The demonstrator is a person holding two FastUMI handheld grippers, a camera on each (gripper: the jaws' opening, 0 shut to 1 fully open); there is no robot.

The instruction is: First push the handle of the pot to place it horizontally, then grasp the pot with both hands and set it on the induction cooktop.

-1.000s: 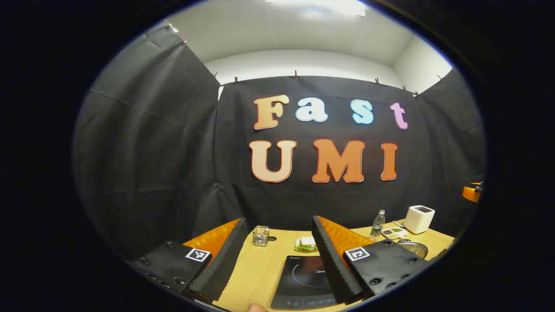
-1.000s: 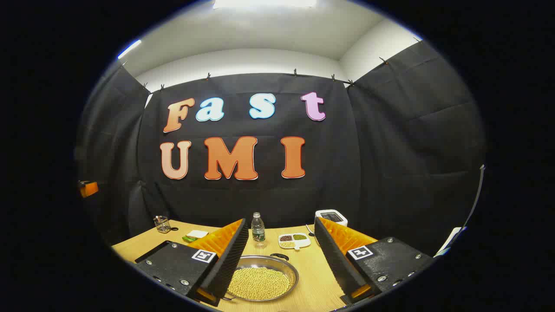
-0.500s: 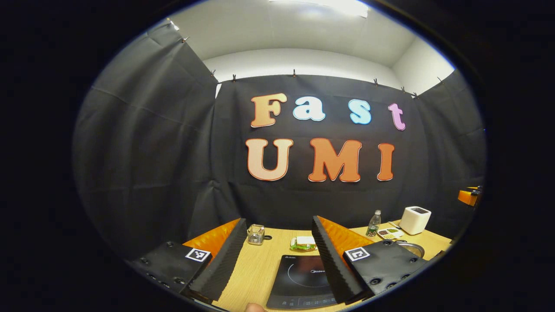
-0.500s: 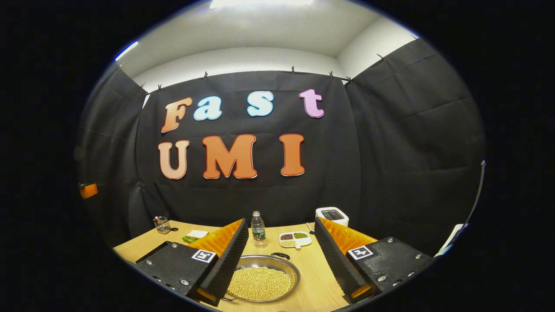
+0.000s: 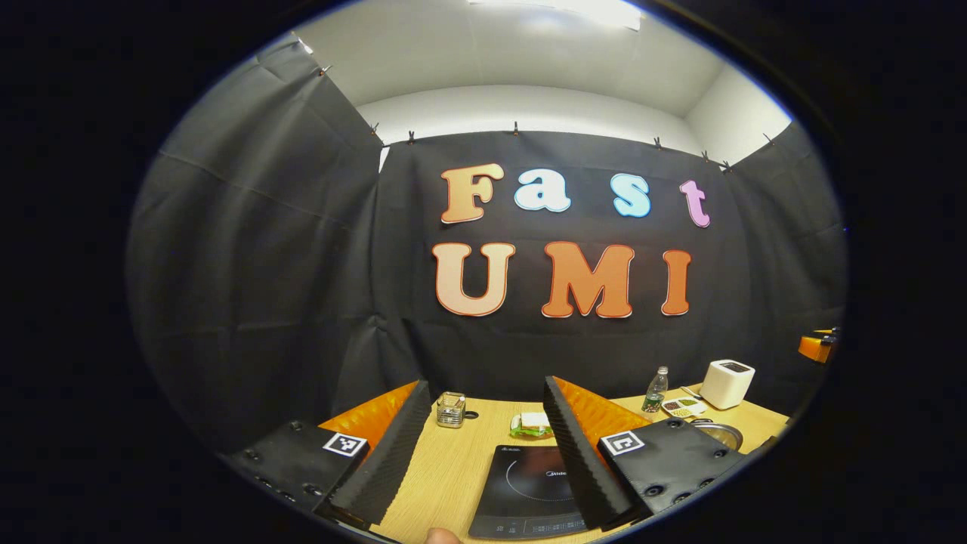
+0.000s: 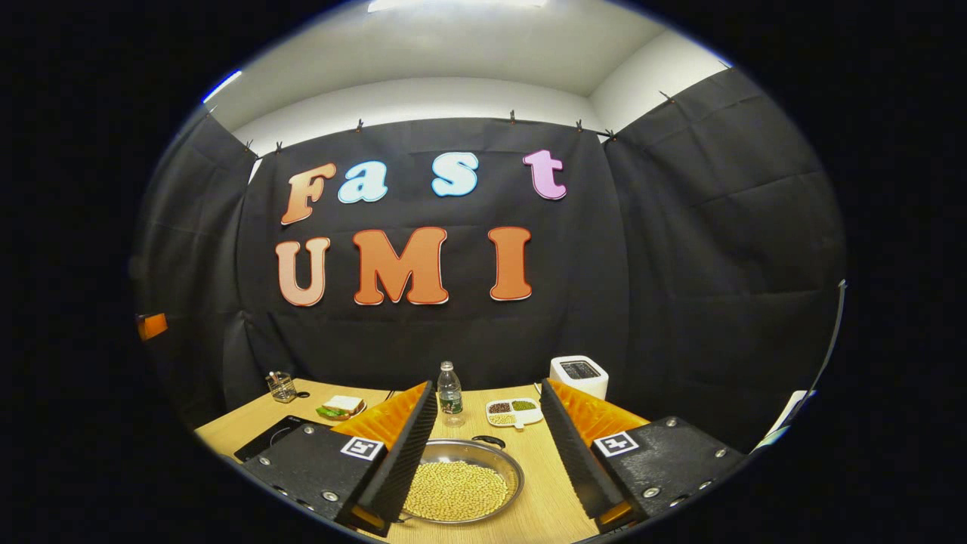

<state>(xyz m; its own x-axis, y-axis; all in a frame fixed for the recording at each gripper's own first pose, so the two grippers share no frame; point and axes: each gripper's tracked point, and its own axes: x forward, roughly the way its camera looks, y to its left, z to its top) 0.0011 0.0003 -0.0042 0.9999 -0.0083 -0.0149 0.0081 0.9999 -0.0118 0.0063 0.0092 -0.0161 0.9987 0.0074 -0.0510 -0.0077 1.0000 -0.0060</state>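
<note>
A shallow steel pot (image 6: 508, 470) filled with yellow beans sits on the wooden table, low between my right gripper's fingers. One dark handle (image 6: 489, 440) shows on its far rim. My right gripper (image 6: 487, 387) hangs open above it, holding nothing. The black induction cooktop (image 5: 525, 487) lies flat on the table under my left gripper (image 5: 485, 385), which is also open and holds nothing. In the left gripper view the pot's rim (image 5: 721, 432) peeks out at the right, behind the right finger. The cooktop's corner (image 6: 264, 446) lies left of the pot.
Along the back of the table stand a glass (image 5: 451, 410), a sandwich (image 5: 531, 425), a water bottle (image 6: 450, 397), a divided dish of beans (image 6: 514, 412) and a white appliance (image 6: 579, 375). Black cloth walls close in the table. A fingertip (image 5: 442, 536) shows at the bottom edge.
The right gripper view has shifted a little, so the sandwich and the cooktop's corner now show at its left. The left gripper has barely drifted. Both stay open.
</note>
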